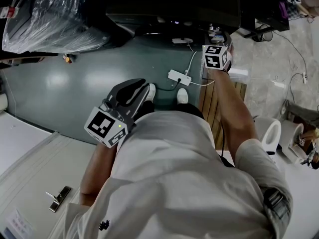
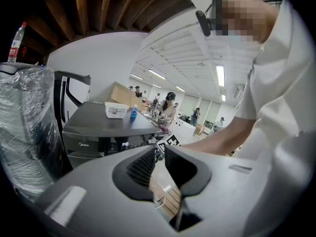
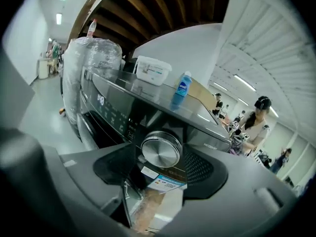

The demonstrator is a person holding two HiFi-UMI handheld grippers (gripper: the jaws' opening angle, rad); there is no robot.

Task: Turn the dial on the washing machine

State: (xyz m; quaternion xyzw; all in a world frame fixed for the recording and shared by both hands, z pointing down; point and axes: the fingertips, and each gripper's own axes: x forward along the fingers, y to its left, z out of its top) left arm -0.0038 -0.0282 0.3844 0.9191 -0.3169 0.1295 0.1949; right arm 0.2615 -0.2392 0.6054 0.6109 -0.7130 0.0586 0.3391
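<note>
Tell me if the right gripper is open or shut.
Open: the right gripper has its jaws apart, flanking the silver dial; contact cannot be told.

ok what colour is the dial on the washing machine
Silver, a brushed metal face with a shiny rim: the dial shows best in the right gripper view.

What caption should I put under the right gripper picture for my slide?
Right tool, jaws apart, lined up on the shiny silver dial of the black washing machine.
</note>
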